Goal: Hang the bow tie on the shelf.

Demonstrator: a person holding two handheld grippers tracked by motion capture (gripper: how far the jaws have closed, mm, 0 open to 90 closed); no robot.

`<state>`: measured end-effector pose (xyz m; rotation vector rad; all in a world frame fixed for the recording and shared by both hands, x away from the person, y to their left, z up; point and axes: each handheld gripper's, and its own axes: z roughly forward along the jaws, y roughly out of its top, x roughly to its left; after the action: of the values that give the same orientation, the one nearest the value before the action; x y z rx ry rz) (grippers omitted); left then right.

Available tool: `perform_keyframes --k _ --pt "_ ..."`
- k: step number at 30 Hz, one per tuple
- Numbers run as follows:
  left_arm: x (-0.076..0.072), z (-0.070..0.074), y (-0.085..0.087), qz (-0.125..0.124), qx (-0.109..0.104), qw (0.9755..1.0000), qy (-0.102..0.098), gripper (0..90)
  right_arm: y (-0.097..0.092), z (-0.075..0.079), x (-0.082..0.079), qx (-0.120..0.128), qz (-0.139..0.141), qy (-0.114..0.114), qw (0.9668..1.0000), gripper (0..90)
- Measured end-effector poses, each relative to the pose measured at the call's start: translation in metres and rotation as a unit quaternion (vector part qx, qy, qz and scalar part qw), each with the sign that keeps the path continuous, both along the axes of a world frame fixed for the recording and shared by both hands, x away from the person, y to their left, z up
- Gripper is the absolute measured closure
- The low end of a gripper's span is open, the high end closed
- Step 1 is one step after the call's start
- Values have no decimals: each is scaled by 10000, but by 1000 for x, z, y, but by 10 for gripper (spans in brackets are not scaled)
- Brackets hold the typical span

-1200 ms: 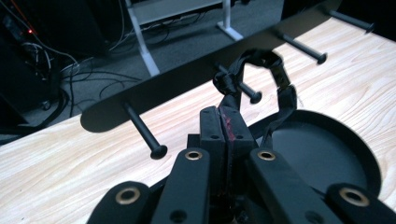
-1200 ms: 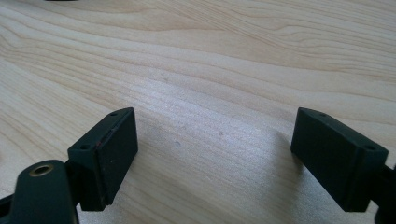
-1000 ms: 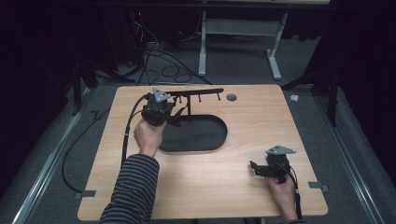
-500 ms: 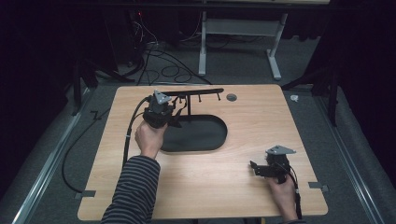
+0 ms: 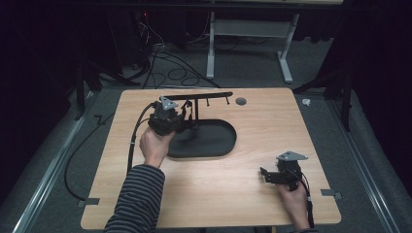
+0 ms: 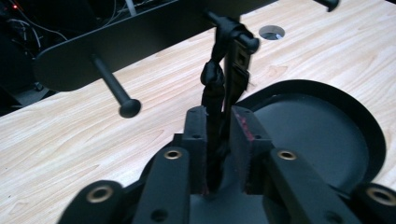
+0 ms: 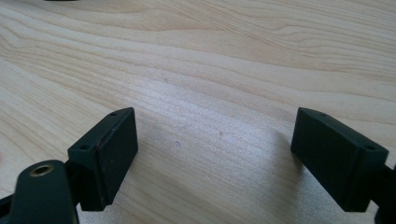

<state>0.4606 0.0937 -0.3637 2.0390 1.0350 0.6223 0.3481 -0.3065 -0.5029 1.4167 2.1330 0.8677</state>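
A black rack stands on the wooden table [image 5: 145, 194]: an oval base tray [image 5: 218, 145] [image 6: 322, 140], an upright post and a horizontal bar [image 5: 199, 96] [image 6: 140, 37] with several pegs [image 6: 112, 86]. A black strap with a buckle [image 6: 215, 84] runs up to one peg near the post. My left gripper [image 5: 186, 119] [image 6: 218, 125] is shut on the strap's lower part, over the tray's left end. My right gripper [image 5: 265, 174] [image 7: 215, 140] rests low over bare wood at the front right, open, with nothing between its jaws.
A round grommet hole [image 5: 240, 101] [image 6: 272, 31] sits in the table behind the rack. The left gripper's cable [image 5: 131, 145] loops off the table's left side. Table legs and cables lie on the floor beyond the far edge.
My left gripper has shifted slightly right and nearer, still by the rack's post. The right gripper has not moved.
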Motion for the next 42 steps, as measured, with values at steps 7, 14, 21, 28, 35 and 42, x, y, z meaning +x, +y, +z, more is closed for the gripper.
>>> perform_keyframes --k 7,14,21,28,35,42 --pt "-8 5 0 -158 -195 9997 33 655 0 0 0 0 2 -2 10000 158" --pt "-15 7 6 -214 -358 9991 48 635 0 0 0 3 -5 7 10000 158" --pt "-22 8 15 -203 -480 9986 23 620 0 0 0 -2 -5 6 10000 158" --pt "-30 7 24 -158 -576 9982 49 601 0 0 0 -6 -4 -1 10000 158" --pt "-35 7 28 -167 -610 9979 98 581 0 0 0 -5 -2 -2 10000 159" --pt "-39 7 31 -192 -691 9972 188 551 0 0 0 -1 -8 6 10000 158"
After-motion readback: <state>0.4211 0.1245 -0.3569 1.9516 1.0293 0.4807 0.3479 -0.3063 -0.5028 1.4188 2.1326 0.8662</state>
